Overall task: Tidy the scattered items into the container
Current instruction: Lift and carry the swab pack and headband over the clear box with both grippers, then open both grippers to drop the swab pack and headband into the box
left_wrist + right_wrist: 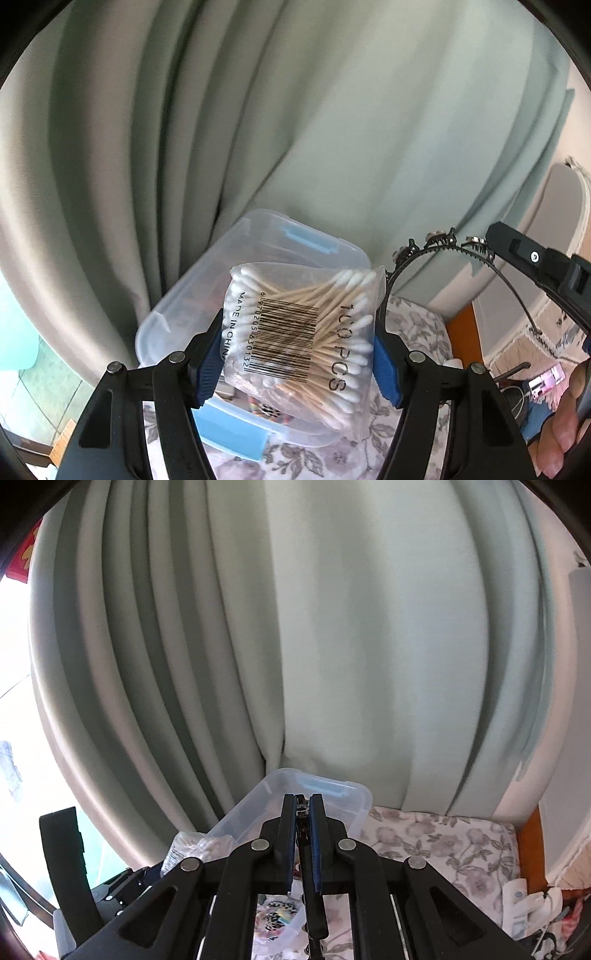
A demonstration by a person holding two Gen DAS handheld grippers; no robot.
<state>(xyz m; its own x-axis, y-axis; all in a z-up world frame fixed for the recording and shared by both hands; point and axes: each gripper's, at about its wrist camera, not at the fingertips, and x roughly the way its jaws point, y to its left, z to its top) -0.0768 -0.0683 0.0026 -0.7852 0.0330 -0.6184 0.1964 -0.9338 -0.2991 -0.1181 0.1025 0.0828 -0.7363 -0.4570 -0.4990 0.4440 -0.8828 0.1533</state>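
Observation:
My left gripper (297, 343) is shut on a clear bag of cotton swabs (317, 295), its blue pads pressing both sides. The bag hangs above a clear plastic container (258, 236) with blue latches; small items lie inside it. My right gripper (303, 805) is shut on a thin black headband (314, 904), with the container (354, 794) just ahead and below. In the left wrist view the headband (436, 251), with small jewelled ornaments, arcs from the right gripper (495, 236) at the right. The swab bag (188, 845) shows at the left of the right wrist view.
A grey-green curtain (295, 646) hangs close behind the container. The table wears a floral cloth (443, 838) with an orange wooden edge (532, 849) at its right. A person's hand (565, 435) grips the right tool. Clutter lies at the far right.

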